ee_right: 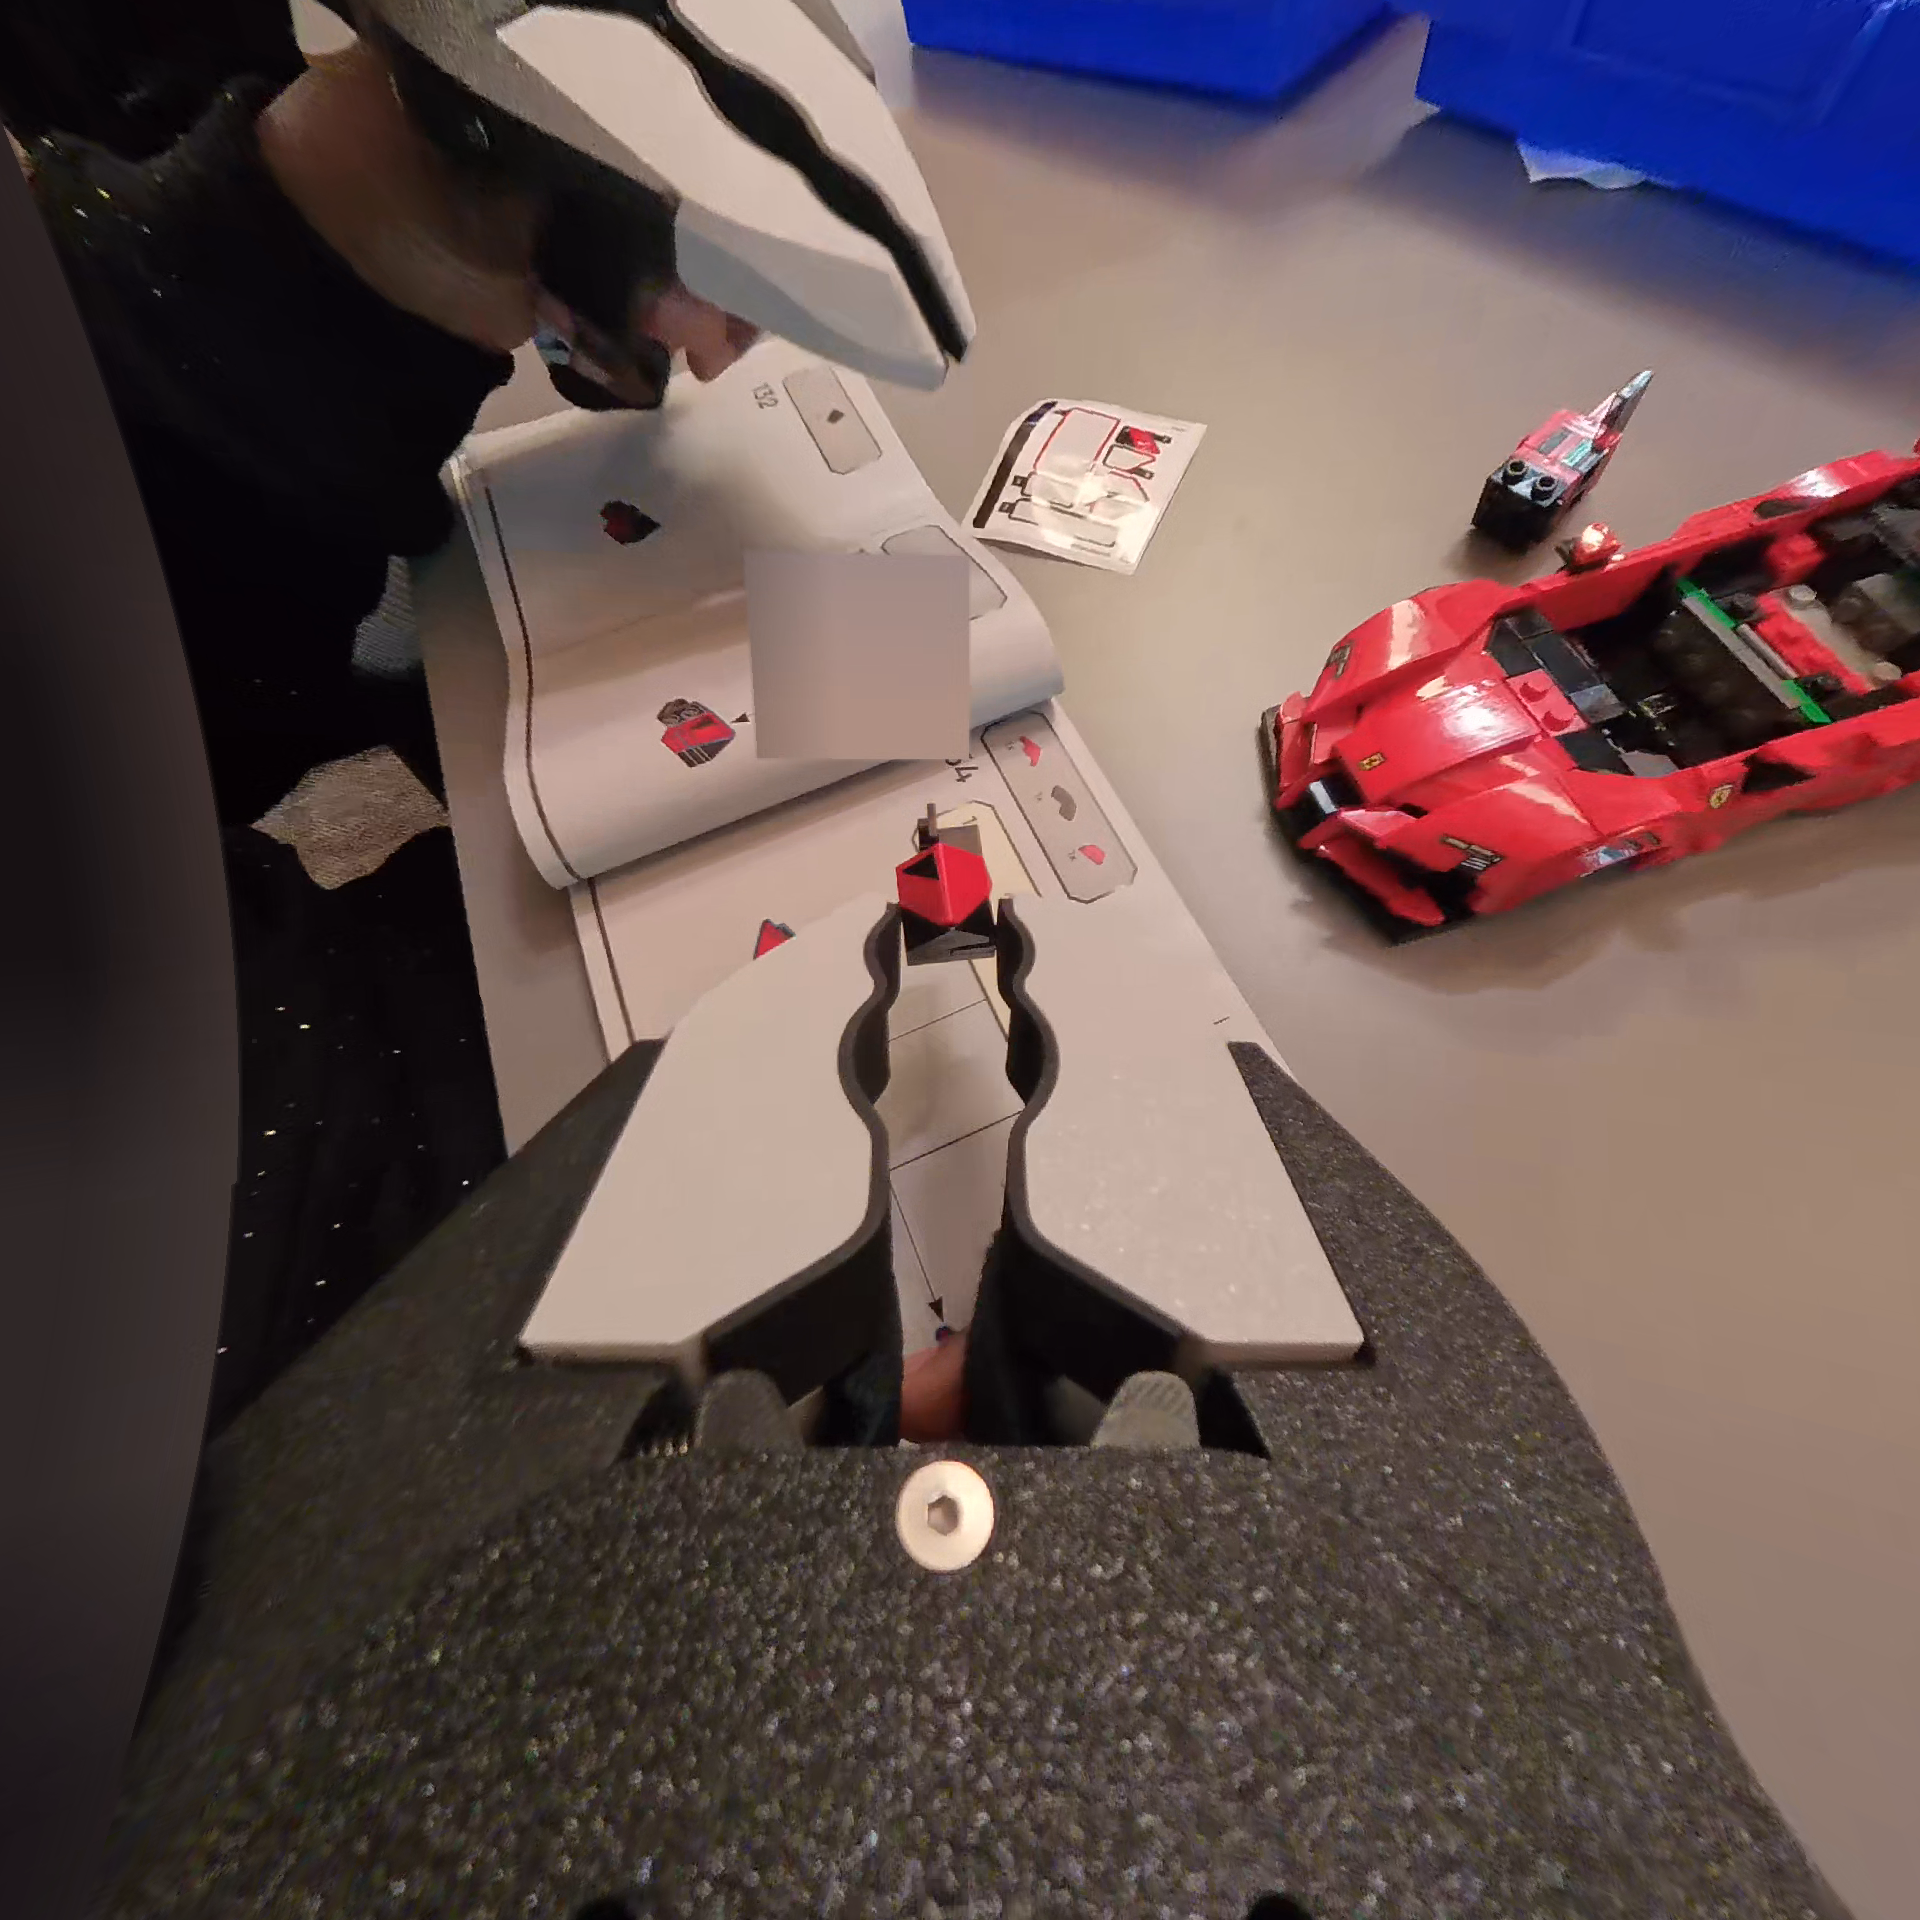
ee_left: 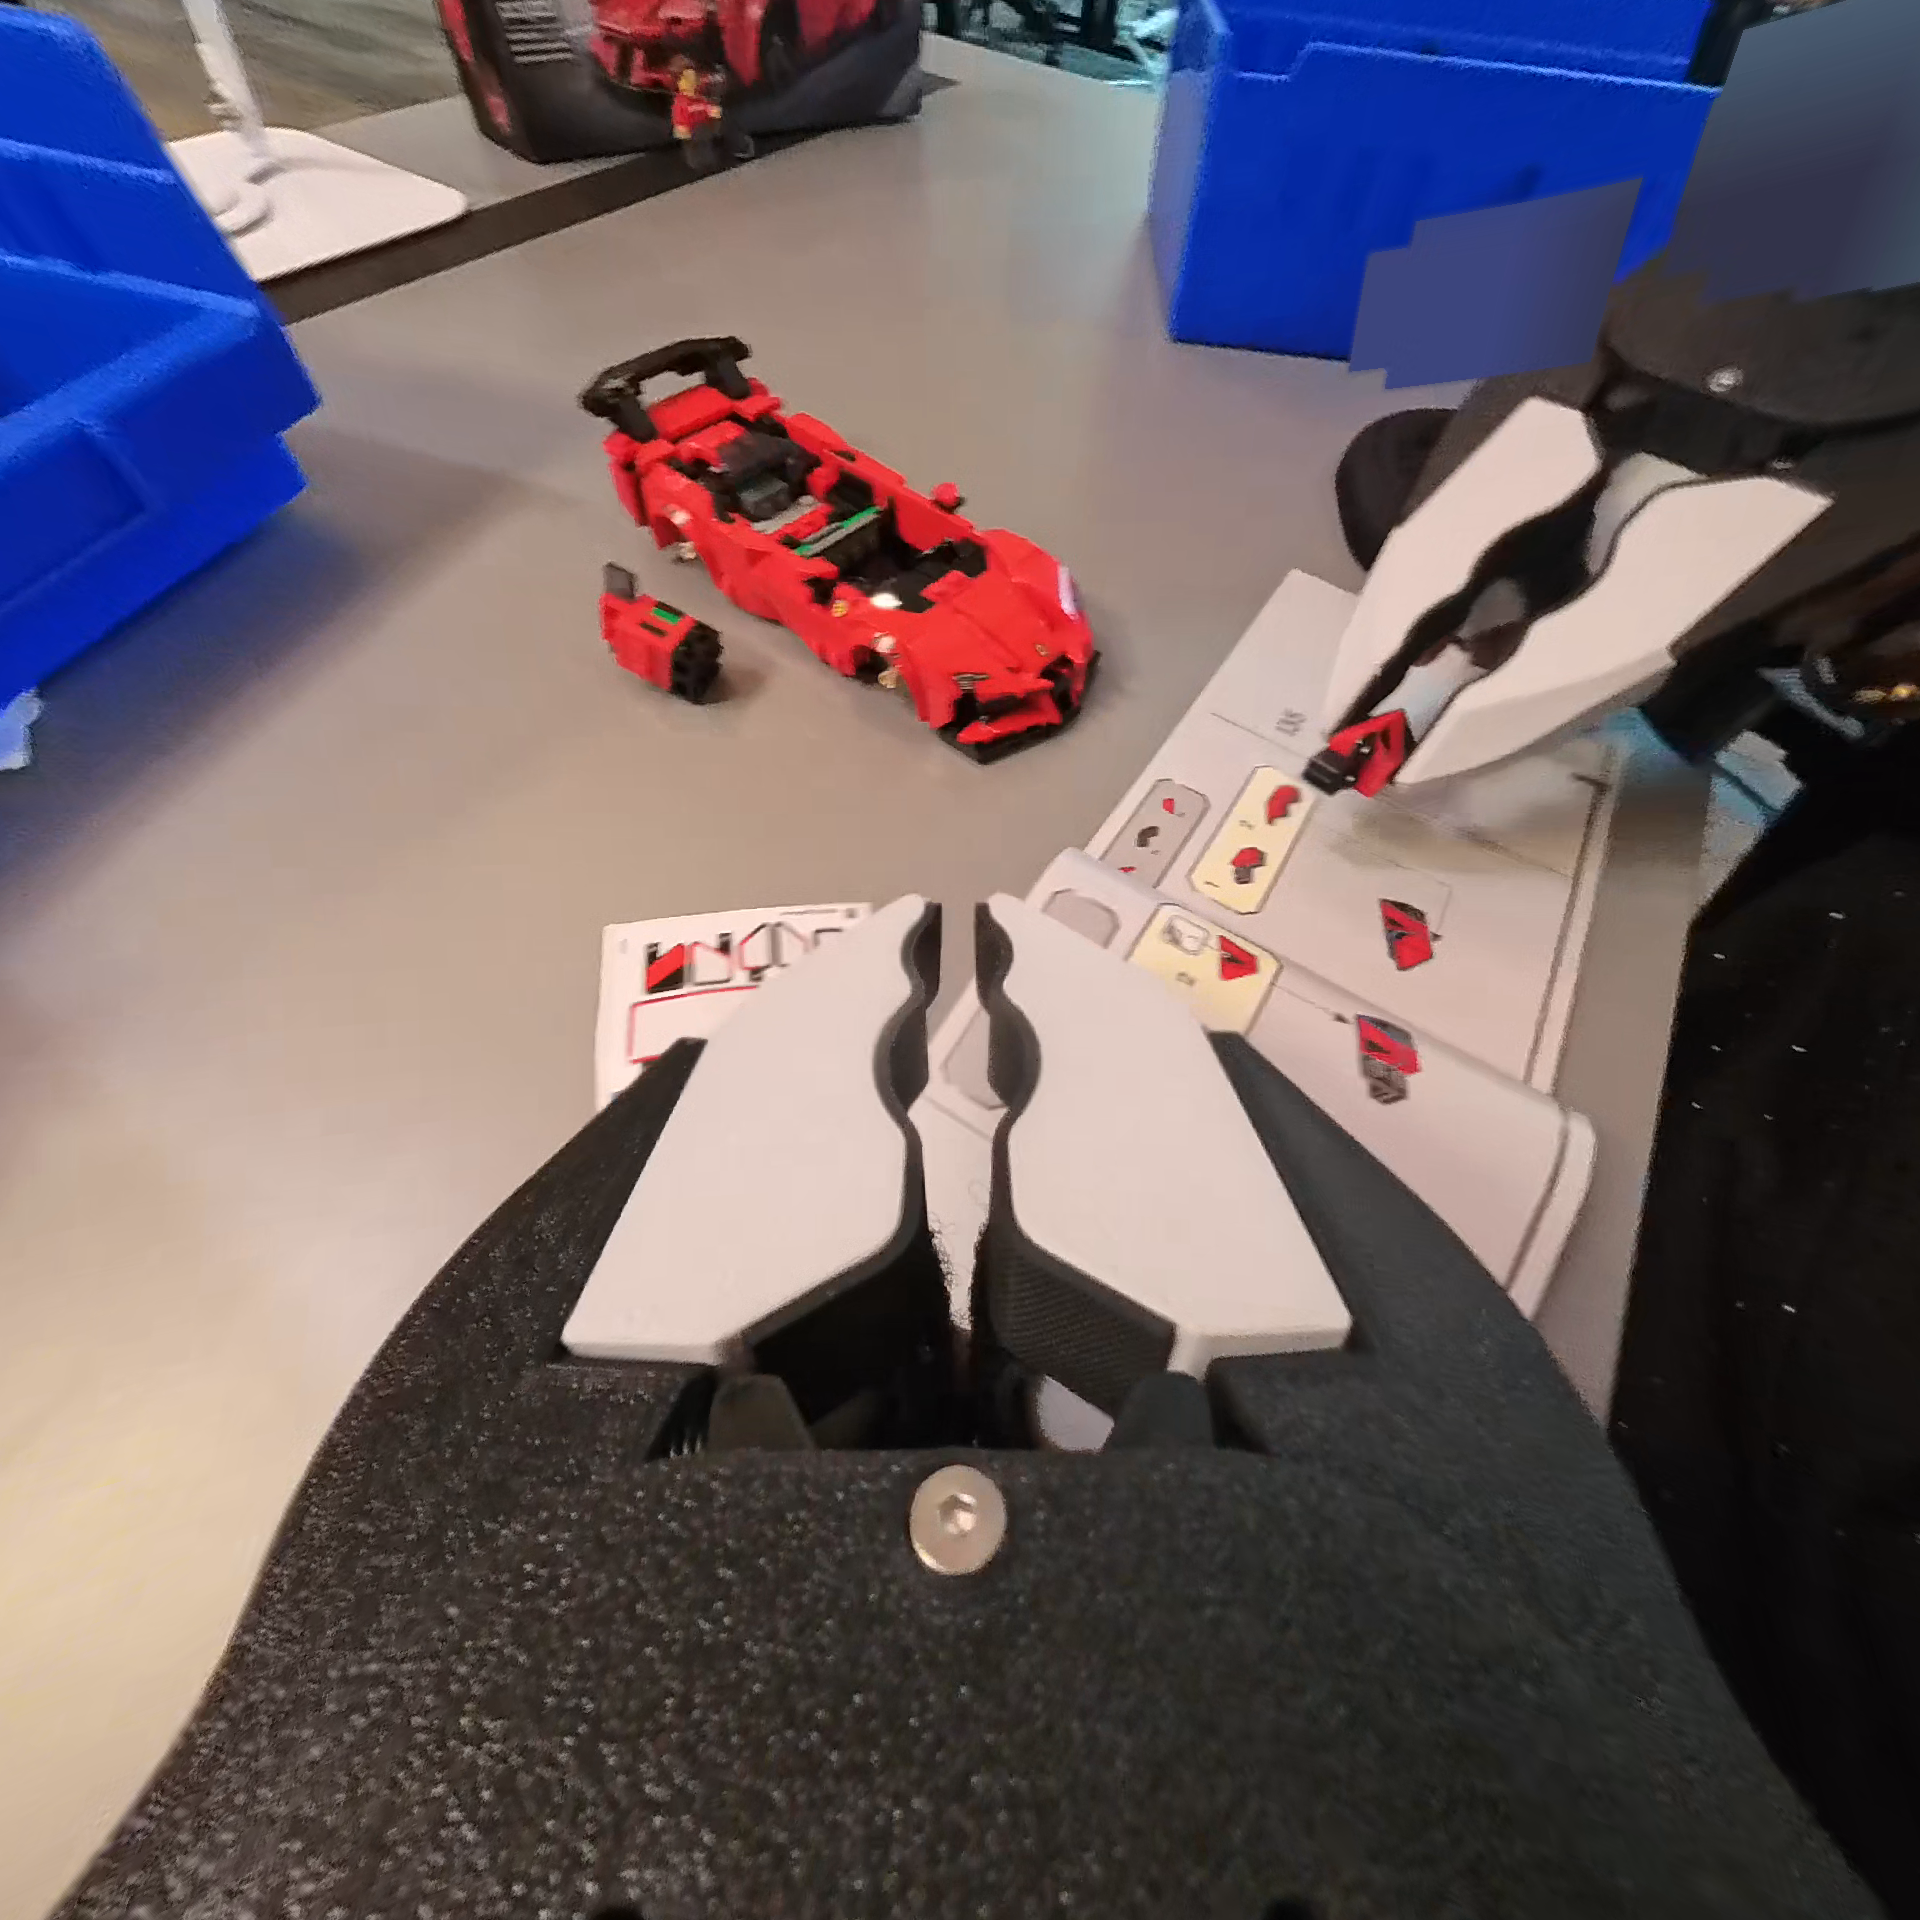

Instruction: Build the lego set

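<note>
Pinching a small red-and-black lego piece point(ee_right: 940, 902) at its very tips, the right gripper point(ee_right: 943, 920) hangs above the open instruction booklet point(ee_right: 644, 623), which lies at the near edge of the grey table point(ee_right: 1455, 1247); from the left wrist view the same piece point(ee_left: 1363, 750) shows clamped at the right gripper's point(ee_left: 1369, 756) ends, over the booklet's point(ee_left: 1496, 935) printed steps; the left gripper point(ee_left: 958, 914) carries nothing, its fingers drawn nearly together with only a thin slit between them, held above the booklet's near page and a sticker sheet point(ee_left: 717, 977); the partly built red lego car point(ee_left: 831, 551) sits farther out on the table, roof open, black wing at its rear; a small red-and-black sub-assembly point(ee_left: 657, 639) rests just beside the car, apart from it; blue bins point(ee_left: 114, 395) stand at the table's sides, and the set's box point(ee_left: 665, 73) stands at the far end.
</note>
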The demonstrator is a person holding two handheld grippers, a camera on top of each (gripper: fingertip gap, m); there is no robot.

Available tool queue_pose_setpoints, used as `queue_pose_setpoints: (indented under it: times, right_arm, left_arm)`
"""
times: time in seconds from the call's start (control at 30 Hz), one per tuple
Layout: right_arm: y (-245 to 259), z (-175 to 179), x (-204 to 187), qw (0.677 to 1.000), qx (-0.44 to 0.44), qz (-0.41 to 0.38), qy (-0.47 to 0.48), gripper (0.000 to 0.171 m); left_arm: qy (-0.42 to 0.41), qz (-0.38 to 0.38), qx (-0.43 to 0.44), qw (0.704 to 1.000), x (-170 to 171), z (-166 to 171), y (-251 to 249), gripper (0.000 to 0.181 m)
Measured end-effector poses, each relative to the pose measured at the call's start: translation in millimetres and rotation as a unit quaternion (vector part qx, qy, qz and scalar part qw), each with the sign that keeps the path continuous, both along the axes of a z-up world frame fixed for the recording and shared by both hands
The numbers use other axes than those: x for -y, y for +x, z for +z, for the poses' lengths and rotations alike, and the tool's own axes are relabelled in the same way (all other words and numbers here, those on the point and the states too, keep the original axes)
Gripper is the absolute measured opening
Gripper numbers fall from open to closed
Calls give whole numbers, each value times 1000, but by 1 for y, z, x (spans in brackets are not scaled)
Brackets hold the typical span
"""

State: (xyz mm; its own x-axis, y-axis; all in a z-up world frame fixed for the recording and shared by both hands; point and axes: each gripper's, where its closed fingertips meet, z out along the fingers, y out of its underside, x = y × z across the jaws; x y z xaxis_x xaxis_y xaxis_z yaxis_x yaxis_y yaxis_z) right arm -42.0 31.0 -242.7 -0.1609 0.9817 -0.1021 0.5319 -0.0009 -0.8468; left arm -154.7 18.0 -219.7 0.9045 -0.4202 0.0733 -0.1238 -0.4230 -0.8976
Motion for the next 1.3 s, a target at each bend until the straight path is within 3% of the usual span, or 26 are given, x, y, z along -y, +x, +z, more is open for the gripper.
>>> queue_pose_setpoints:
  times: [0.13,0.3,0.6,0.87,1.03,1.17,1.23,1.3]
  right_arm:
    - [-2,-8,-1,1000,14,-1,3,18]
    - [-3,-15,-2,1000,25,-5,1,18]
    - [-3,-28,2,997,70,9,7,18]
    - [-3,-28,3,997,72,9,-3,18]
    - [-3,-27,6,998,66,23,-1,31]
    - [-3,-24,4,998,57,15,-2,32]
    - [-3,-22,3,999,50,11,-9,32]
    - [-3,-18,1,999,38,7,-19,32]
  left_arm:
    - [2,27,-30,999,-1,-3,-12,6]
    - [5,31,-7,999,-4,-5,-13,6]
    - [20,129,4,991,3,7,-56,8]
    - [-4,92,-9,996,-1,-8,-40,9]
    - [-5,88,-9,996,-2,-10,-39,9]
    - [3,87,1,996,-2,-8,-40,9]
    - [26,116,11,993,-3,-1,-49,9]
    - [93,192,30,977,-2,21,-72,10]
